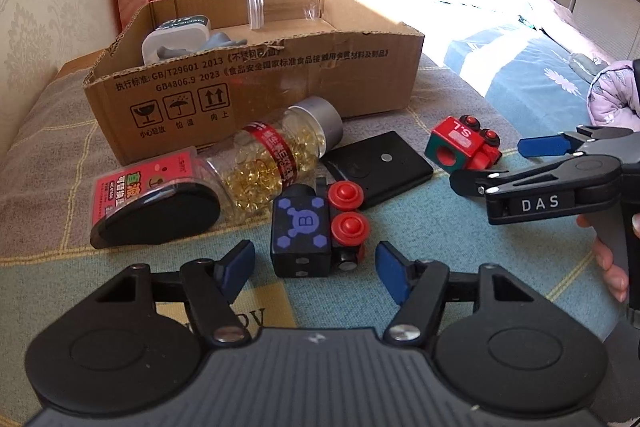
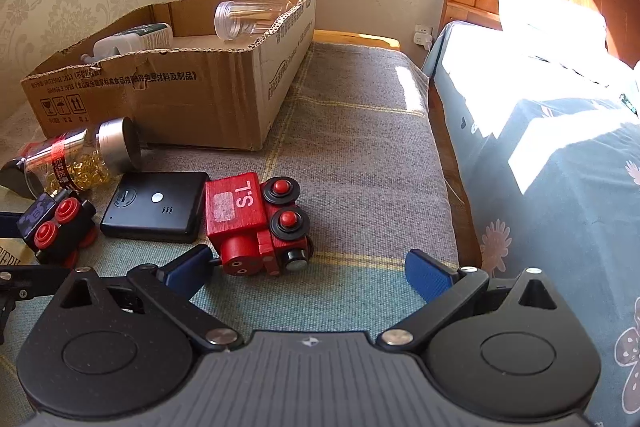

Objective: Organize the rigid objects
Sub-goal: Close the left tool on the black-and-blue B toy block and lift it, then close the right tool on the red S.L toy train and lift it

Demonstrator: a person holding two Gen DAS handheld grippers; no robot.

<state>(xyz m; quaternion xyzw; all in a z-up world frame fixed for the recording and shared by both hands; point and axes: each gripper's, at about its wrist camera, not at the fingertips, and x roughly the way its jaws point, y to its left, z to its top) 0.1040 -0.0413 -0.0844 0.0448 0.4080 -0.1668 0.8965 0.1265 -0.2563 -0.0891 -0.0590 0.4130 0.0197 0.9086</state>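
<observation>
The black train (image 1: 308, 231) lies on the cloth-covered surface (image 1: 440, 227), right in front of the left hand-held gripper (image 1: 316, 269), whose blue pads stand wide apart on either side of it and touch nothing; it looks lined up for a grasp. The red train (image 2: 252, 219) lies just ahead of the right hand-held gripper (image 2: 312, 273), nearer its left pad; this one too is spread wide and holds nothing. Between the two toys sits a flat black case (image 2: 154, 205). Behind them a capsule bottle (image 1: 280, 155) lies on its side, next to a red-labelled jar (image 1: 156, 199) with a black lid. The cardboard box (image 1: 256, 83) at the back is probably the collecting place, since it already holds a clear jar (image 1: 280, 7) and a white container (image 1: 176, 41), while the loose items wait close to its front wall.

The left view shows the right gripper from the side, with the person's fingers (image 1: 612, 263) on its handle, and the red-labelled jar in full. The right view shows the box's side wall and the bed (image 2: 560, 147) alongside, and only the edge of that jar
</observation>
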